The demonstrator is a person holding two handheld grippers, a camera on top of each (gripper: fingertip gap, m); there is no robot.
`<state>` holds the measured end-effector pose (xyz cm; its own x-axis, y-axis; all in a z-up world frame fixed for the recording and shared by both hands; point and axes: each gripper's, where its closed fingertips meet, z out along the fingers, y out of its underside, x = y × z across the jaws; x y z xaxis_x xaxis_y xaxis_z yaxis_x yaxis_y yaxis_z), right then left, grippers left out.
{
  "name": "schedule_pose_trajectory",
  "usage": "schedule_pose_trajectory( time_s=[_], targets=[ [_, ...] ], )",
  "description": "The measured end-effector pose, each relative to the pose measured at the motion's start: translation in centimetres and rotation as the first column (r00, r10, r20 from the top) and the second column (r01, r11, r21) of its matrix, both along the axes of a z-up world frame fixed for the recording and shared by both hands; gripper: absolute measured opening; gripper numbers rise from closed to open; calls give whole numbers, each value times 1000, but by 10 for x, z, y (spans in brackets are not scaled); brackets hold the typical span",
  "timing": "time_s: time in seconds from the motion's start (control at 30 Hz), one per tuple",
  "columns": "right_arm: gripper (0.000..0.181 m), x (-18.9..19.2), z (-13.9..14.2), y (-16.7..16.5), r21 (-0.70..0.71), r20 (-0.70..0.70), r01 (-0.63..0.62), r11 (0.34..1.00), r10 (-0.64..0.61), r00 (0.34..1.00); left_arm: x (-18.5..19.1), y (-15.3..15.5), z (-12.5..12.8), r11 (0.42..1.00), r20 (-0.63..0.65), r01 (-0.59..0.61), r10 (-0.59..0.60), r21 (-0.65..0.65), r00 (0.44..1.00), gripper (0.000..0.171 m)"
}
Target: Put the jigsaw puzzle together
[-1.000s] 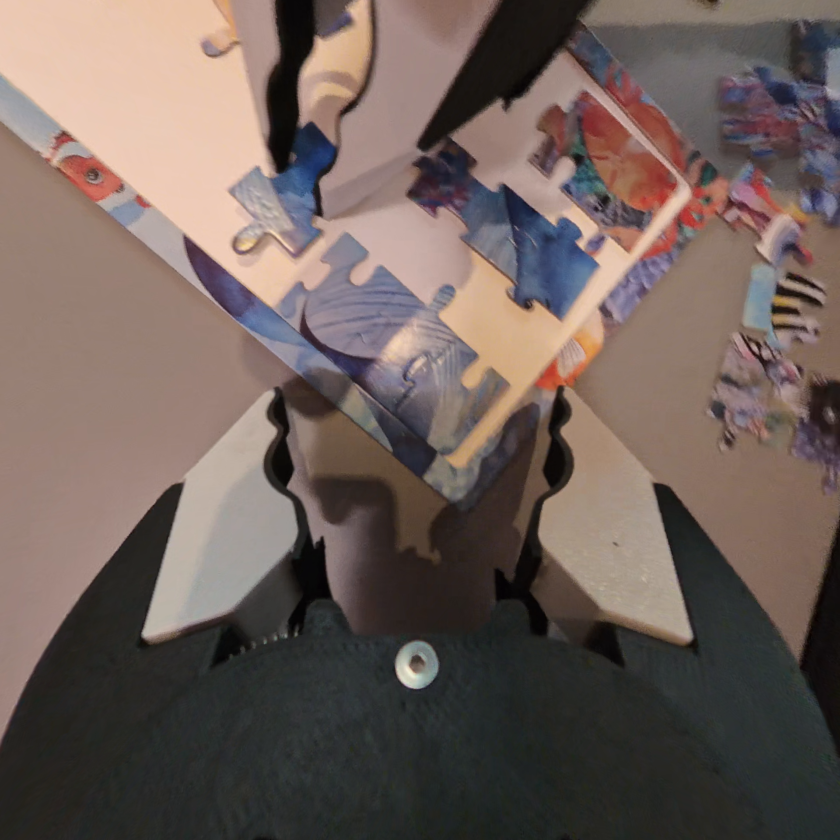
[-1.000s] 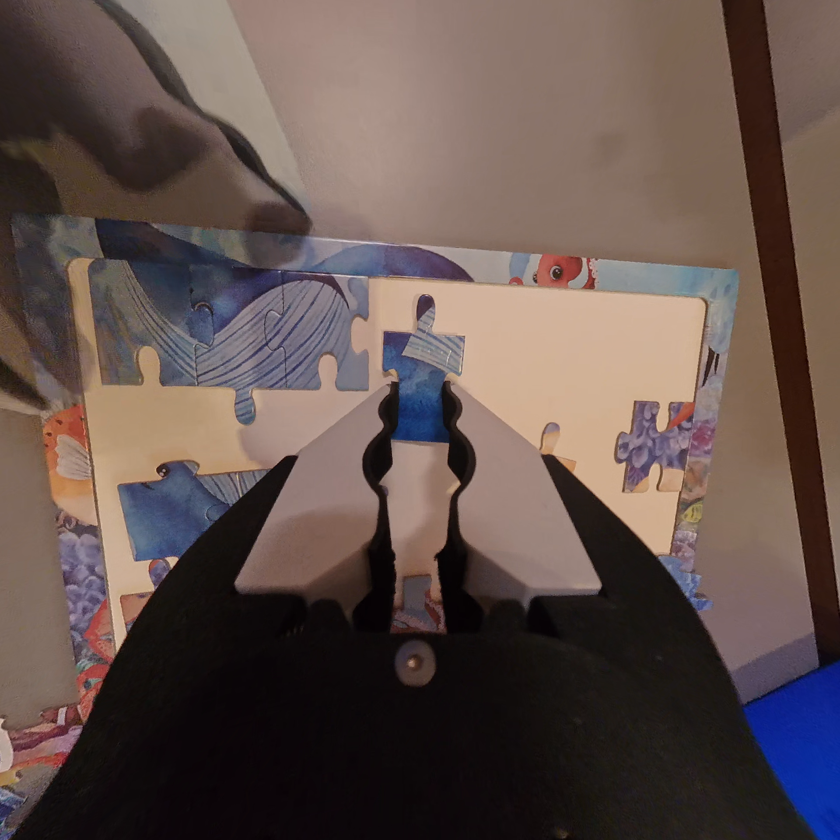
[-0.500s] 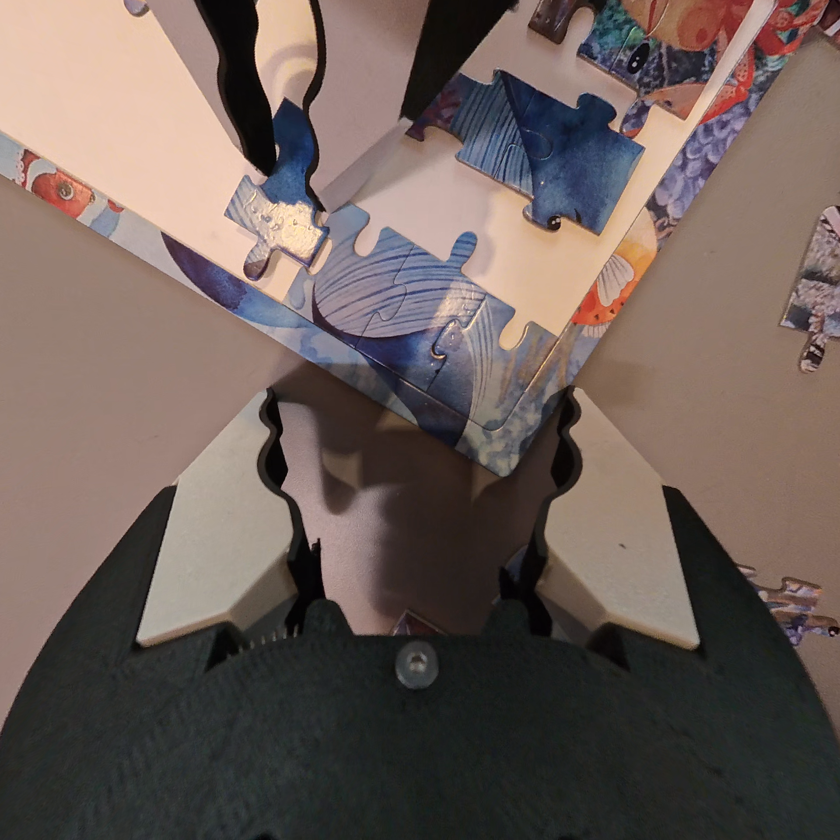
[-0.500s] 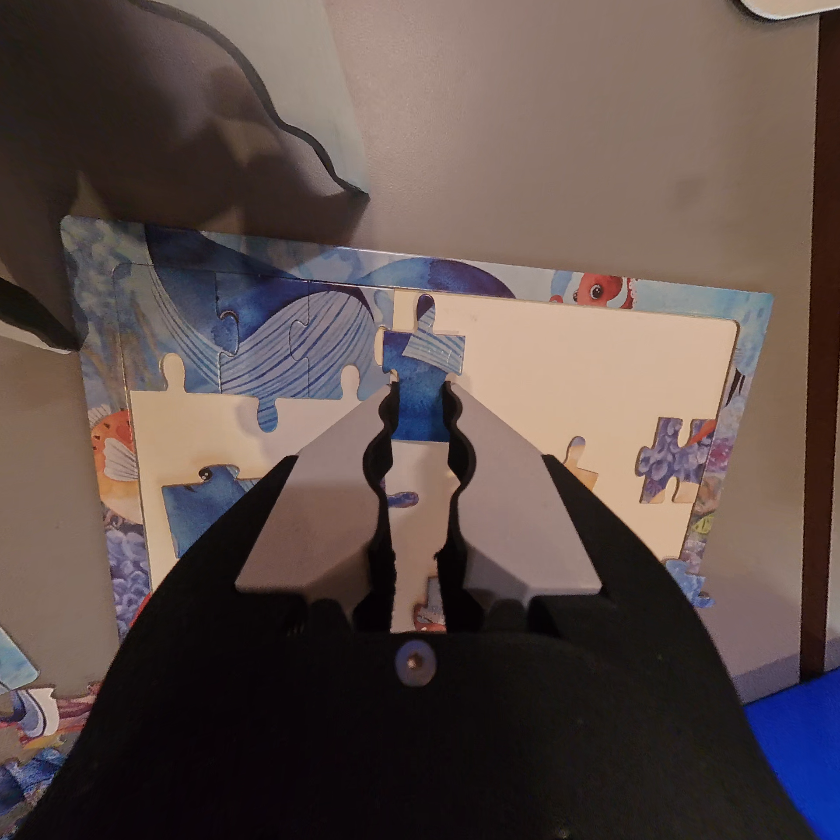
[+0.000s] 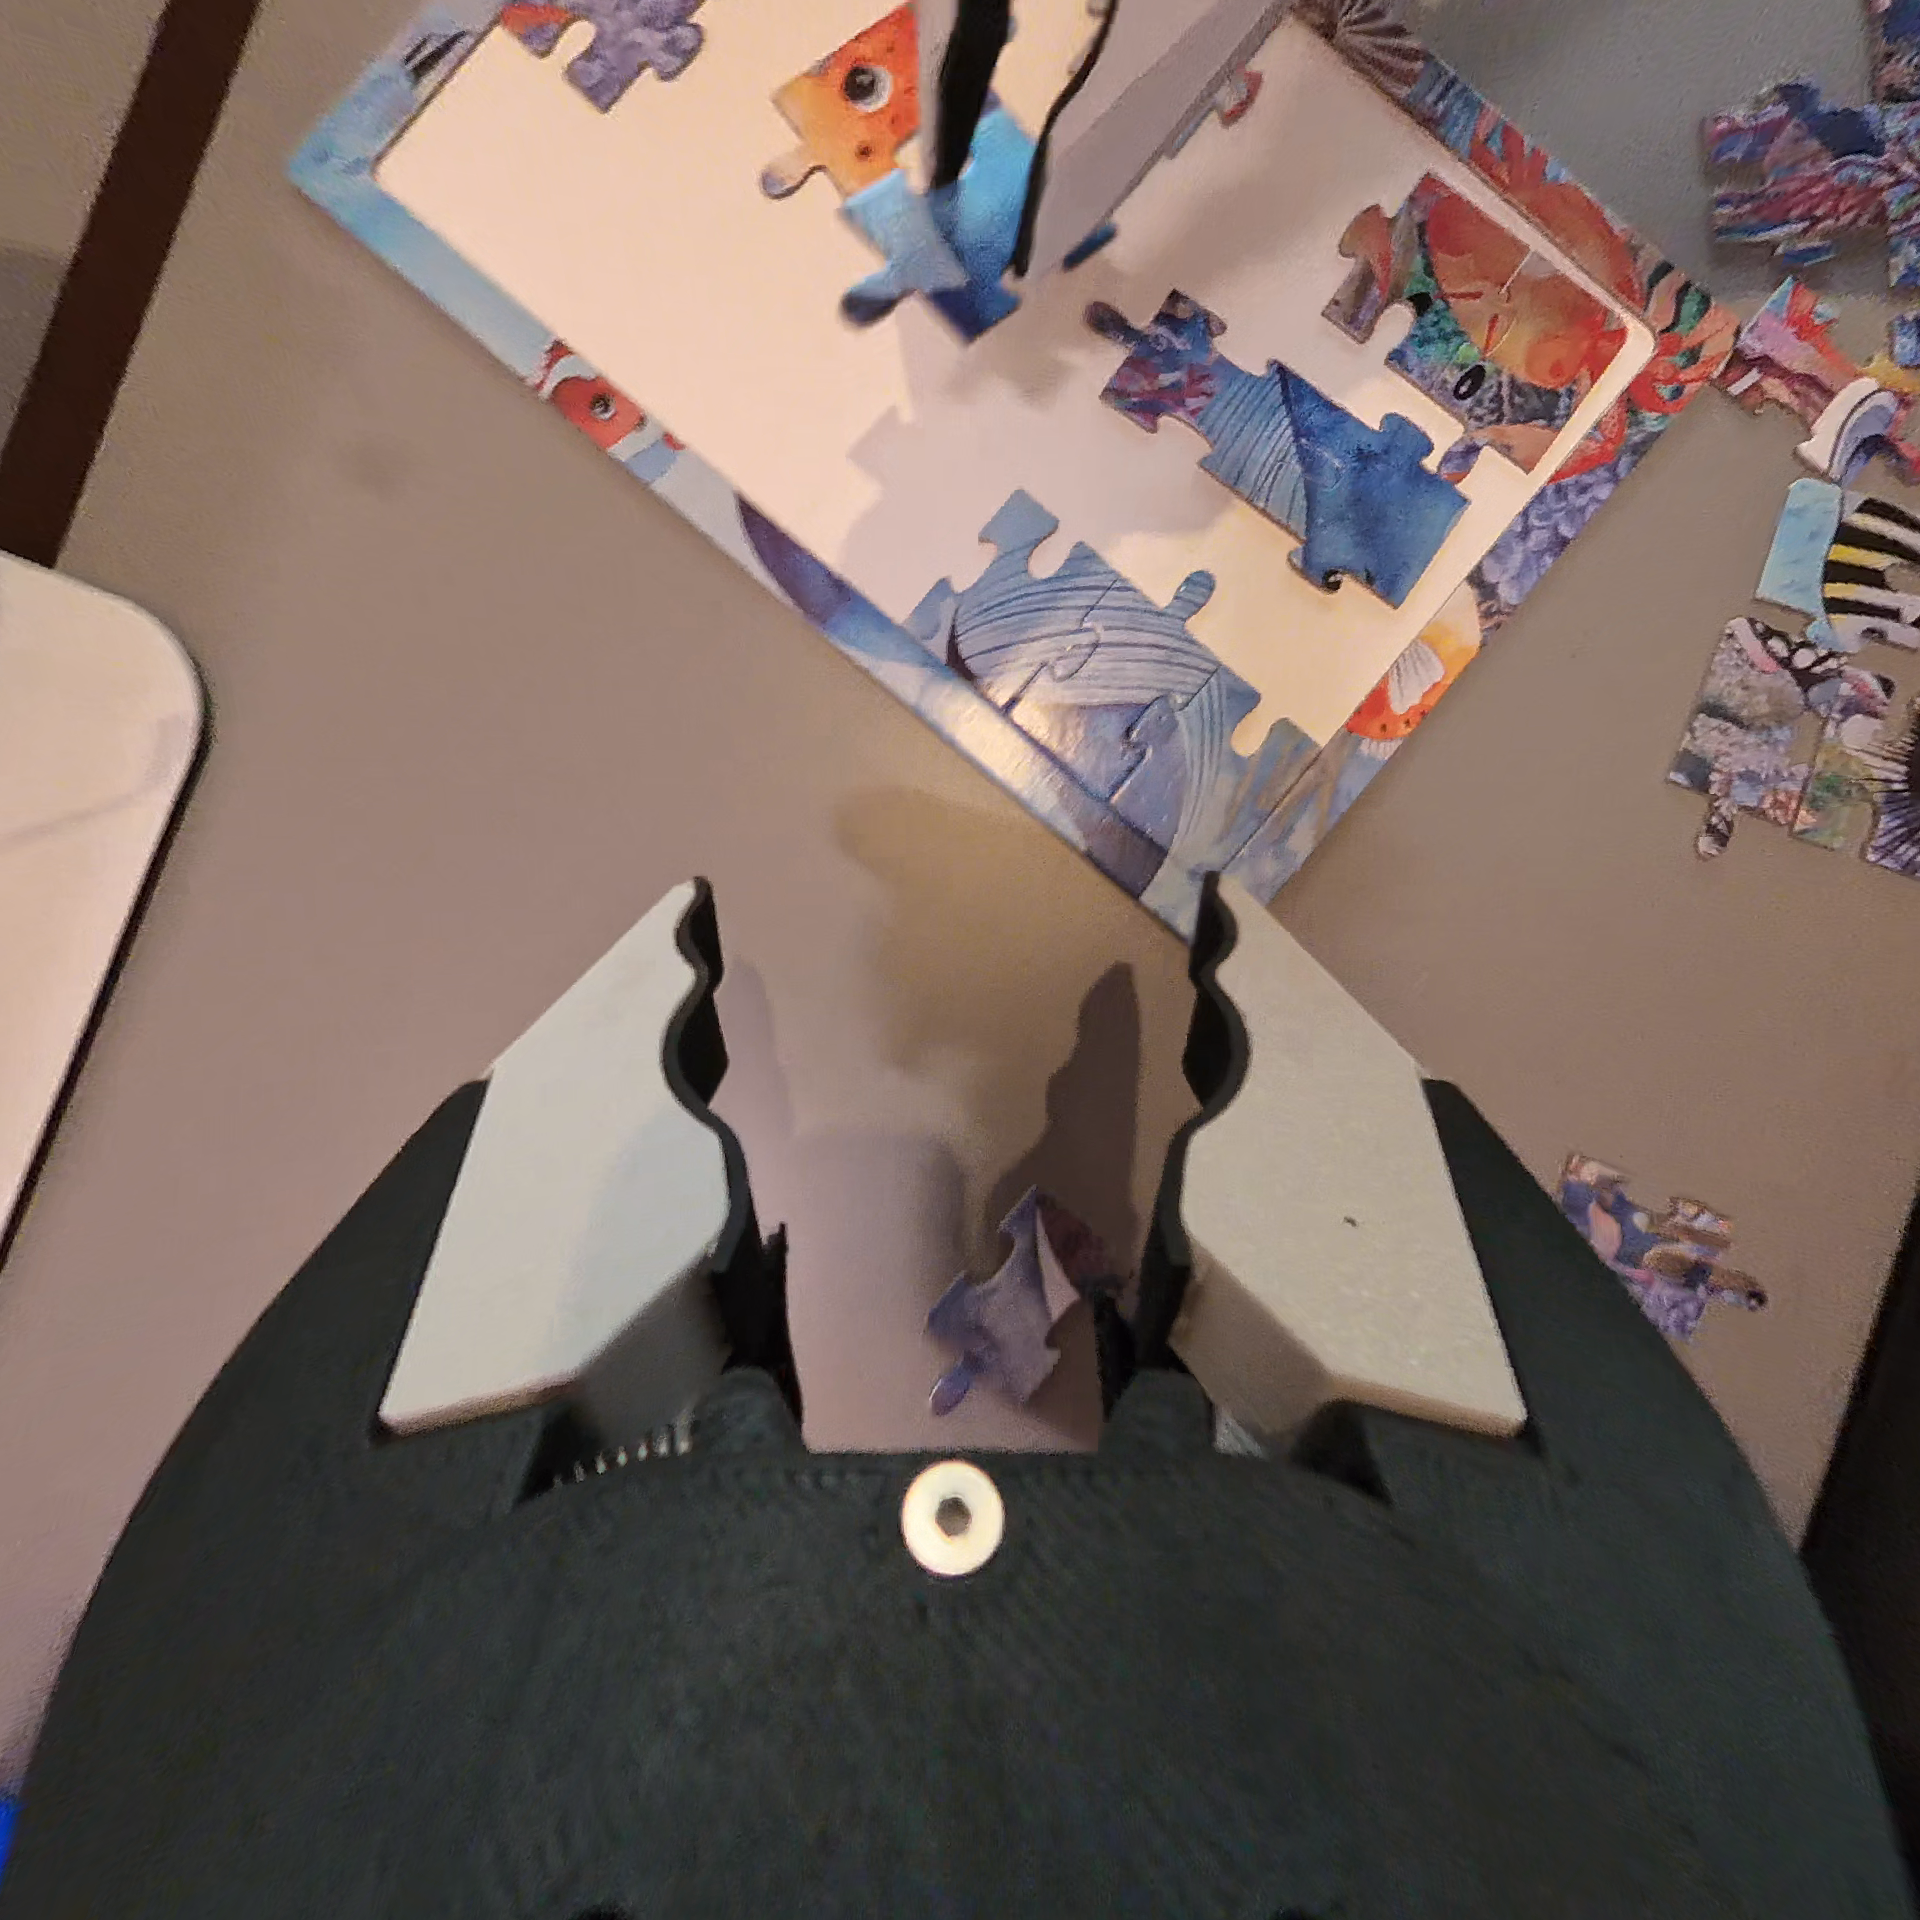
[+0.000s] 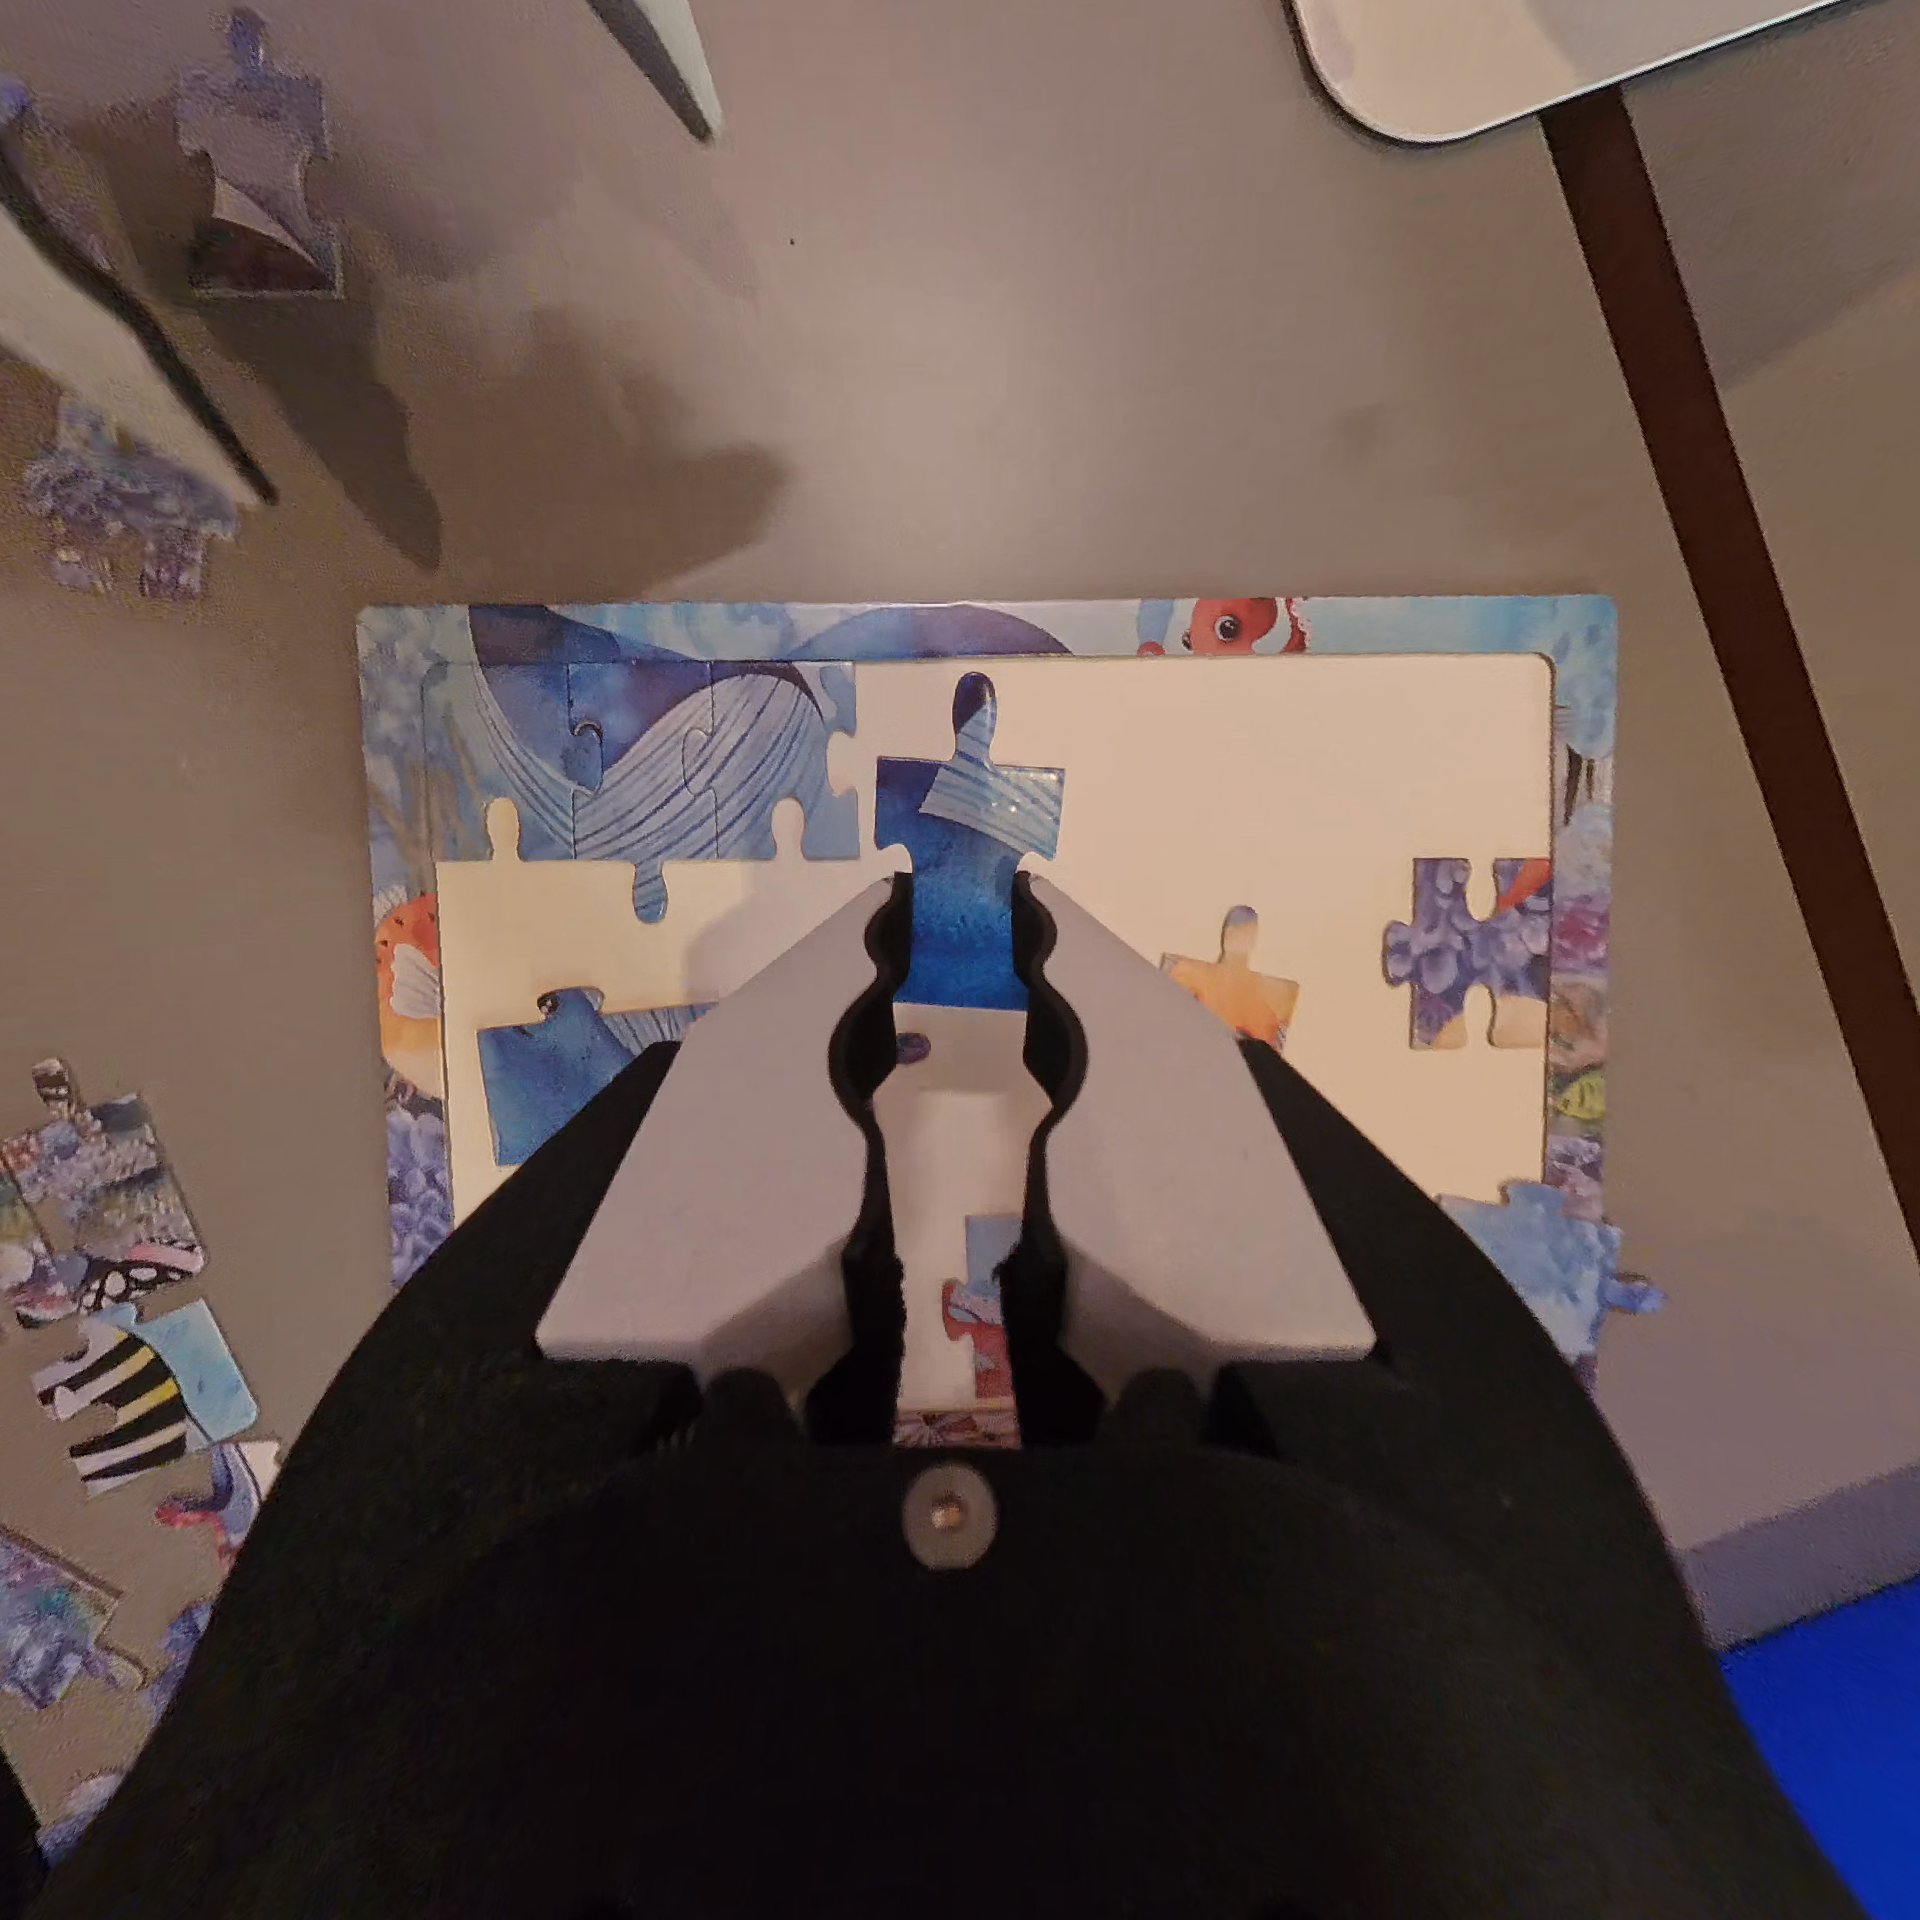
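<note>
Right wrist view: dark blue cardboard puzzle piece with a pale striped corner [image 6: 961, 883] pinched by its lower stem between the two grey fingers of the right gripper [image 6: 961, 883], raised over the bare cream floor of the rectangular puzzle tray with a sea-life printed border [image 6: 1579, 675]. Just right of the joined row of blue whale pieces [image 6: 665, 769] seated in the tray's upper left corner, not locked in. Lower left in the tray, a blue ray piece [image 6: 561, 1060]; at right, an orange piece [image 6: 1236, 977] and a purple coral piece [image 6: 1465, 951], each apart from the others. Loose pieces, one with black-and-white stripes [image 6: 125, 1392], scattered on the grey table surface [image 6: 1039, 364] left of the tray.

Left wrist view: left gripper [image 5: 951, 904] with fingers spread wide and nothing between them, hovering over bare table just short of the tray's near corner. Small bluish-purple loose piece [image 5: 1003, 1309] lying on the table under the gap, close to the gripper body. More loose pieces [image 5: 1808, 707] to the right of the tray. White rounded slab [image 5: 73, 810] at the left edge.
</note>
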<state>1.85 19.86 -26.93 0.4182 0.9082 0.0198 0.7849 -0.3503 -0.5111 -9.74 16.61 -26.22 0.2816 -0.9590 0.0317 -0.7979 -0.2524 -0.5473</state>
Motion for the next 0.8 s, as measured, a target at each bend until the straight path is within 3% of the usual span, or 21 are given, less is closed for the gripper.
schedule_pose_trajectory(
  time_s=[0.13, 0.33, 0.47, 0.63, 0.8],
  targets=[
    [17, 8, 2, -5, 7, 42, -34, 999, 33, 999, -28, 7, 3, 998, -107, -50, 55, 43, 993, 82],
    [17, 18, -3, -24, -45, 121, -103, 994, 107, 987, -39, -23, 2, 1000, -175, -14, 17, 21, 984, 86],
    [17, 34, -5, -39, -100, 189, -140, 985, 157, 969, -27, -49, -7, 999, -147, 38, -38, -5, 988, 81],
    [17, 75, -12, -62, -224, 275, -120, 967, 180, 944, 18, -62, -7, 995, -65, 94, -93, 13, 994, 79],
    [17, 97, -20, -64, -273, 311, -64, 960, 151, 938, 41, -66, -38, 984, -209, 164, -145, 74, 967, 89]
  ],
)
